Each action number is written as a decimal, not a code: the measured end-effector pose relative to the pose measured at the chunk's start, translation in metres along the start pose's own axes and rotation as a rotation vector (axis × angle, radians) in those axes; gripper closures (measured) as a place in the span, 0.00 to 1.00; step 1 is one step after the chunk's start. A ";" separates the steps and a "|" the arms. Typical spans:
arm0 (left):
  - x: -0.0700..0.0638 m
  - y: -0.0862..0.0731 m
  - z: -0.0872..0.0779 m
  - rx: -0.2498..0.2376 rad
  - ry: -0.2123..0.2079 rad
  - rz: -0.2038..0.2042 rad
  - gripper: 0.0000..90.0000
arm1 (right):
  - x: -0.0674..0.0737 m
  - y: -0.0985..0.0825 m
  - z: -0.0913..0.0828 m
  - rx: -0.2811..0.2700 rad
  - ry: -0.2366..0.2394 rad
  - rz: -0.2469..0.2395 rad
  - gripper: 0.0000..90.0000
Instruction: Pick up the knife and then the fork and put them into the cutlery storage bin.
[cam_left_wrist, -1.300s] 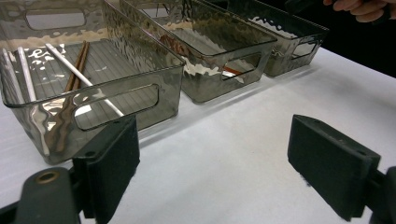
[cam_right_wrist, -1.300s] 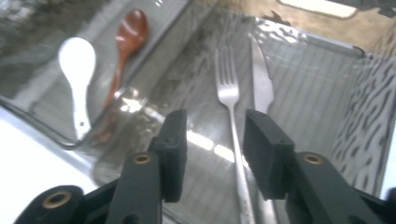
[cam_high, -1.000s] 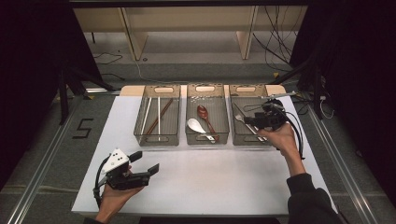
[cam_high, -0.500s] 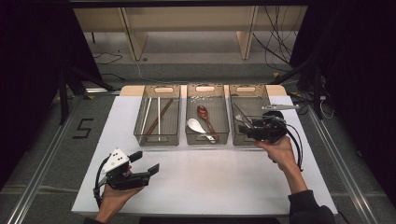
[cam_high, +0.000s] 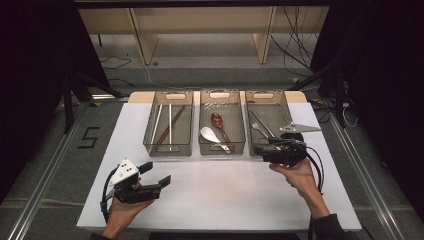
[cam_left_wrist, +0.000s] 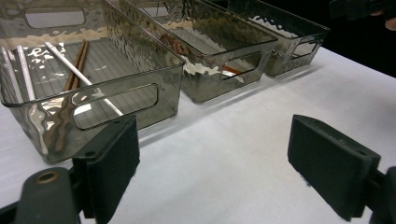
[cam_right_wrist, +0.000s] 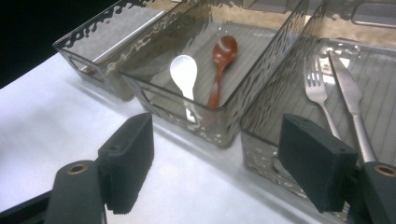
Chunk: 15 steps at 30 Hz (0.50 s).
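Our right hand-held gripper (cam_high: 260, 150) has just been spreading, nothing between its jaws, at the 6 o'clock rim of the right bin (cam_high: 267, 107), where fork (cam_right_wrist: 317, 88) and knife (cam_right_wrist: 348, 93) lie. We risk clipping that rim. The left hand-held gripper (cam_high: 155, 175) hangs spread.

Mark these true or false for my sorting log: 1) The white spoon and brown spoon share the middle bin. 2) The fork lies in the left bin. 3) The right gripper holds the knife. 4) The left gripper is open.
1) True: white spoon and brown spoon lie in the middle bin.
2) False: the fork lies in the right bin, beside the knife.
3) False: the right gripper is open, nothing between its jaws.
4) True: the left gripper is open.
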<state>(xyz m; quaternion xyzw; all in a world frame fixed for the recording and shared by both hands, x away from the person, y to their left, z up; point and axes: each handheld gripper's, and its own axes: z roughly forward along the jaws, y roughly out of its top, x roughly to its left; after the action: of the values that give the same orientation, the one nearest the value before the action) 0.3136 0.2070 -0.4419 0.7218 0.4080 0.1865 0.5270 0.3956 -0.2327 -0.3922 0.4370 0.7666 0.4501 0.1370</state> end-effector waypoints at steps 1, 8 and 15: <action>0.000 0.000 0.000 0.000 0.000 -0.001 0.18 | 0.001 -0.002 0.000 0.000 0.005 -0.001 0.30; -0.001 0.001 0.001 0.003 -0.002 0.000 0.18 | 0.006 -0.010 -0.002 -0.017 0.018 -0.009 0.29; 0.000 0.001 0.001 0.005 -0.005 -0.003 0.18 | 0.012 -0.015 -0.007 -0.039 0.019 -0.030 0.27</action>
<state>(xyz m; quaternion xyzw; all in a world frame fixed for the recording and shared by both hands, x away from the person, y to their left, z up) 0.3151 0.2065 -0.4414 0.7229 0.4083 0.1827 0.5266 0.3757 -0.2303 -0.3985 0.4183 0.7655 0.4669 0.1450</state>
